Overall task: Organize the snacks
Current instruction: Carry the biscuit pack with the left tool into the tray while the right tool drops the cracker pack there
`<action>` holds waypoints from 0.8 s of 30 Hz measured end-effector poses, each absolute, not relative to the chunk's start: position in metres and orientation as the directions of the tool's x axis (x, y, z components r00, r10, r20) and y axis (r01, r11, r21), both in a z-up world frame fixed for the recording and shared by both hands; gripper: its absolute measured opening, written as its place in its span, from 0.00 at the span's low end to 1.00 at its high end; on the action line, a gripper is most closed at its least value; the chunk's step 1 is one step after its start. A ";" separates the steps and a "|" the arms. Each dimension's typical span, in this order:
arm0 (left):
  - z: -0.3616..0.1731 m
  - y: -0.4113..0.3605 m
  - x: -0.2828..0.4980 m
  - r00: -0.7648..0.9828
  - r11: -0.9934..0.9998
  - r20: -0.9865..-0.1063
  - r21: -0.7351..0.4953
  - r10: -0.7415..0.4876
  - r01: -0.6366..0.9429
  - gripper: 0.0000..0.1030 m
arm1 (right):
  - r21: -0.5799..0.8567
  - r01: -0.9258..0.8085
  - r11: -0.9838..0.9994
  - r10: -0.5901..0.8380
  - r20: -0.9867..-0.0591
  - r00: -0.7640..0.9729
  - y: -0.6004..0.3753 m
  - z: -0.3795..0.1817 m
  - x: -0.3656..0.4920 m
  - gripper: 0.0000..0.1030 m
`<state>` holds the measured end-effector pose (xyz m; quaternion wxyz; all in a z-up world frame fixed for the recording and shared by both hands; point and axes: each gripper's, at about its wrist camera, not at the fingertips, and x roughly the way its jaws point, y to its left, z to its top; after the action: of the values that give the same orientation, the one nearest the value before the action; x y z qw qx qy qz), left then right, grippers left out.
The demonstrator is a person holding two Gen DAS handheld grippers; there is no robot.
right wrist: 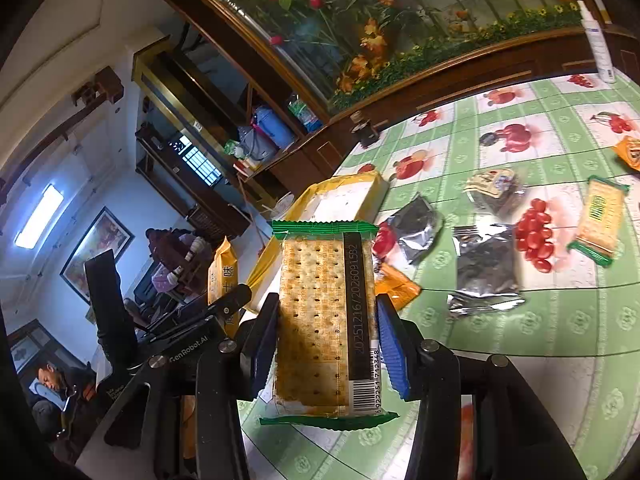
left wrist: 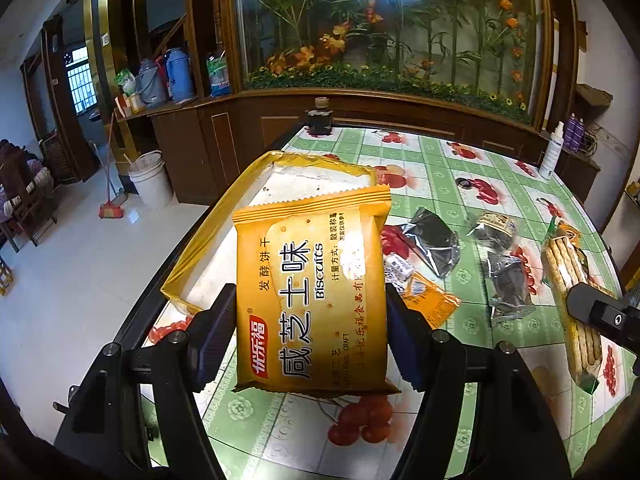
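Green-checked, fruit-printed tablecloth under both cameras, dark wood cabinet and a flower mural behind, and we're mid-sort! Left gripper is clamped on an orange biscuit pack, fingers closed to the pack's width and pressing its two long edges, pack standing up out of the claw. Right gripper has the same sort of hold on a green-edged cracker pack, pads squeezing both long sides, long axis pointing straight forward along the fingers.

Now the bit that matters: the yellow-rimmed tray lies dead ahead of the left claw, near the table's left edge, its long axis running away from the camera, roughly in line with the orange pack. From the right wrist the tray sits ahead too, just beyond the cracker pack's far end. Left hand looks the nearer of the two, so I'd call it first to drop.

Loose on the cloth to the right of the tray: silver foil packets, a small orange sachet, another green cracker pack — plenty left to tidy
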<state>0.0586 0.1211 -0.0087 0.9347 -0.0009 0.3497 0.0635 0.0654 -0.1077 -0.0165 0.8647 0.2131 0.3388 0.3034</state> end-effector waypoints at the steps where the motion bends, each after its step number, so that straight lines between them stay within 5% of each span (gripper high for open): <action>1: -0.010 0.124 0.060 0.746 0.991 -0.655 0.042 0.121 -0.123 0.67 | 0.572 -0.385 0.724 0.672 -0.458 0.582 -0.103 -0.016 0.068 0.46; 15: -0.024 0.162 0.090 0.711 0.983 -0.689 0.015 0.141 -0.181 0.67 | 0.583 -0.441 0.683 0.725 -0.462 0.511 -0.045 -0.016 0.114 0.46; 24: -0.063 0.199 0.171 0.575 0.979 -0.816 -0.063 0.062 -0.195 0.67 | 0.583 -0.401 0.707 0.702 -0.507 0.500 0.005 -0.030 0.202 0.46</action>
<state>0.1709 0.1990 -0.0625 0.8845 -0.0731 0.4551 0.0727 0.2023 0.0048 -0.0304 0.8428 0.1992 0.3782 0.3271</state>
